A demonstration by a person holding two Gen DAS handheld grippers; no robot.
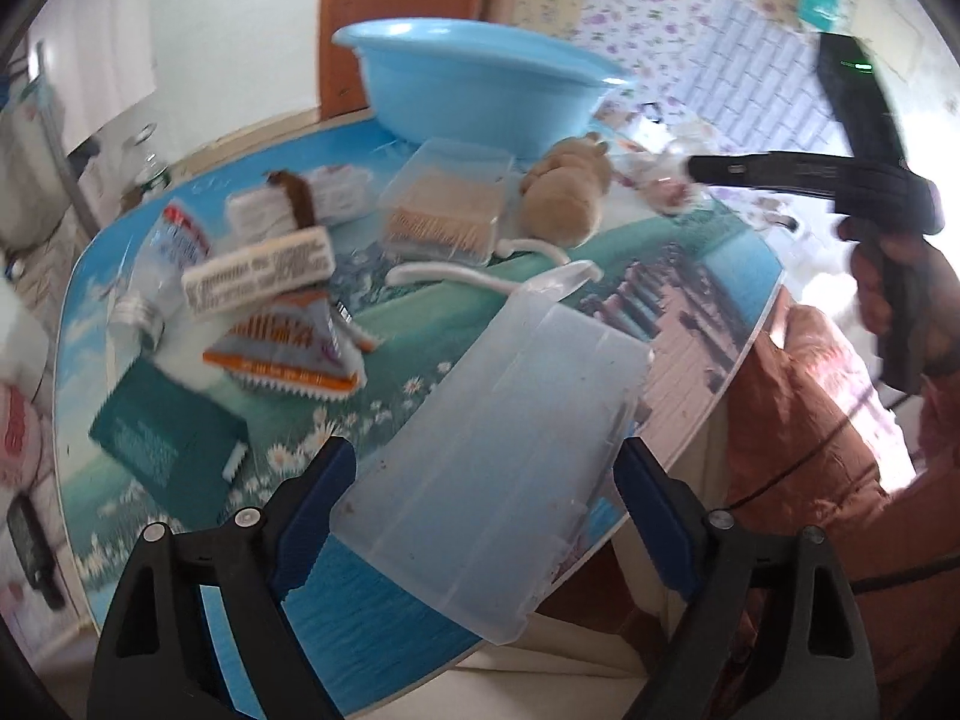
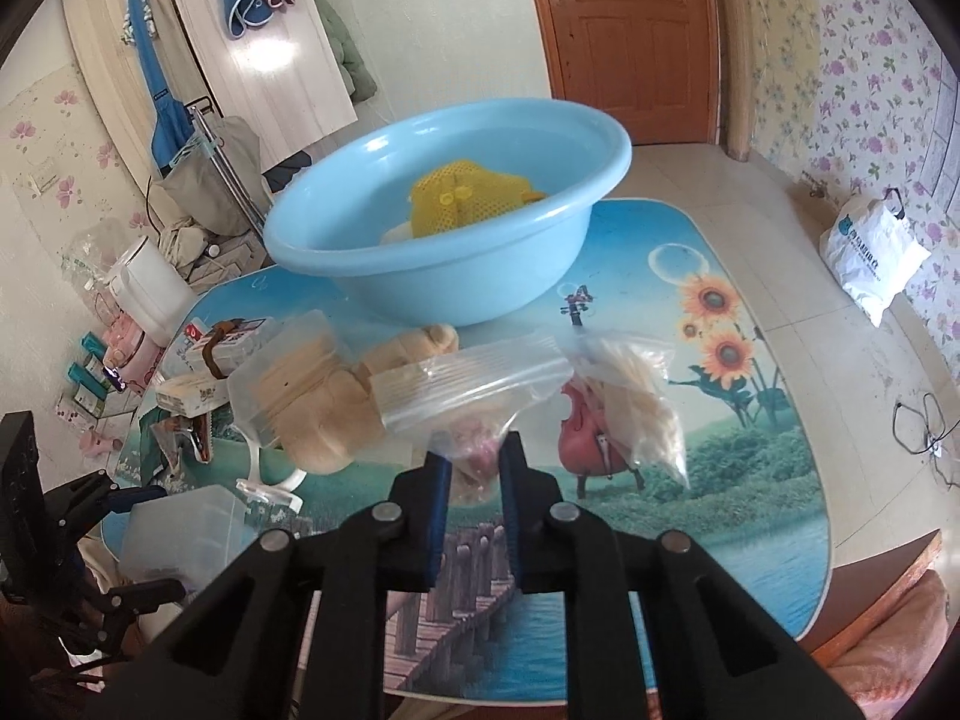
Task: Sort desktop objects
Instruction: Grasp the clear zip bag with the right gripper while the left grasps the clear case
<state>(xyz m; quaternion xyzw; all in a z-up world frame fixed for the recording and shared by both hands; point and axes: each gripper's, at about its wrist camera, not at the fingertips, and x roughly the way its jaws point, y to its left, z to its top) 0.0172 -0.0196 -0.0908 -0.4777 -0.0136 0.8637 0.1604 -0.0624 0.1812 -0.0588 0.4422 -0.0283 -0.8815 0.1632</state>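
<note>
Now my right gripper [image 2: 474, 456] is clenched on the clear zip bag [image 2: 480, 396], its 2 pads pinching the bag's bottom so it hangs free ahead of the blue basin [image 2: 456, 228], probably its destination; my left gripper [image 1: 486, 474] is spread wide, straddling the clear plastic box [image 1: 498, 420], pads apparently just short of its sides

Clear zip bag [image 2: 480, 396]: crumpled, pinkish contents, lifted off tabletop, pinched between jaws at lower part. Second clear bag [image 2: 636, 402] with pale contents just right of it, touching. Blue basin [image 2: 456, 264]: upright at far tabletop edge, yellow mesh item [image 2: 462, 204] inside. Tan plush toy [image 1: 564, 198]: lying before basin. Clear toothpick box [image 1: 444, 204]: left of toy, full. Frosted plastic box [image 1: 504, 420]: tilted, between open jaws at near edge. Teal carton [image 1: 168, 438], orange-white sachet [image 1: 288, 354], small bottle [image 1: 162, 276], white labelled box [image 1: 258, 276]: clustered at left.
</note>
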